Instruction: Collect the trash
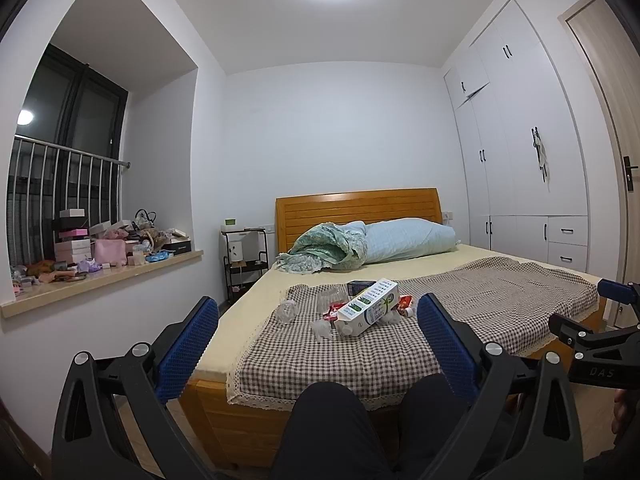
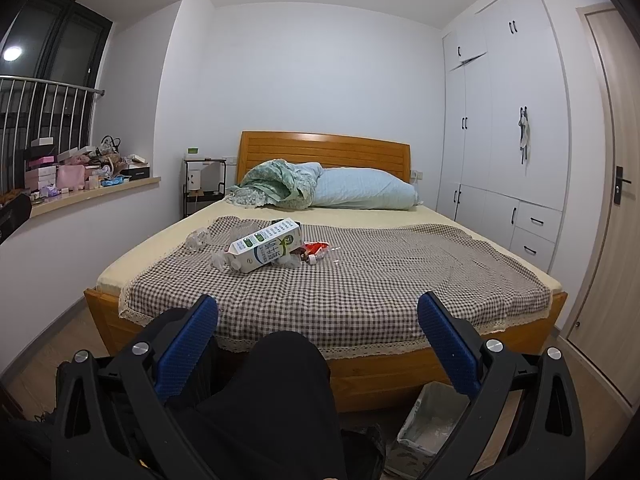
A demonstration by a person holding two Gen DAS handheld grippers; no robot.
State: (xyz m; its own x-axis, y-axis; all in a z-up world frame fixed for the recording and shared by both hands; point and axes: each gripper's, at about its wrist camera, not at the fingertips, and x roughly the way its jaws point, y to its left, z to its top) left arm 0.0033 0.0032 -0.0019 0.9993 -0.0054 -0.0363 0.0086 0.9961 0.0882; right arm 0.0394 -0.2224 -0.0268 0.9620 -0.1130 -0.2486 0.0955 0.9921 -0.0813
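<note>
A pile of trash lies on the checked cloth [image 1: 360,352] [image 2: 380,280] over the bed. A white and green carton [image 1: 368,307] [image 2: 266,250] lies on its side in it. Clear crumpled plastic cups [image 1: 287,312] [image 2: 198,239], a red wrapper [image 1: 404,301] [image 2: 316,247], white crumpled scraps [image 1: 323,328] and a dark small box [image 1: 359,286] lie around it. My left gripper [image 1: 318,316] is open and empty, well short of the pile. My right gripper [image 2: 318,316] is open and empty, back from the bed's foot. The right gripper also shows at the left wrist view's right edge [image 1: 592,332].
A lined trash bin [image 2: 430,424] stands on the floor by the bed's foot, right of my knee [image 2: 280,380]. A bunched quilt [image 2: 280,184] and pillow [image 2: 364,192] lie at the headboard. A cluttered window sill [image 1: 100,276] is left, a black side rack [image 1: 244,264] beside the bed, white wardrobes [image 2: 508,160] right.
</note>
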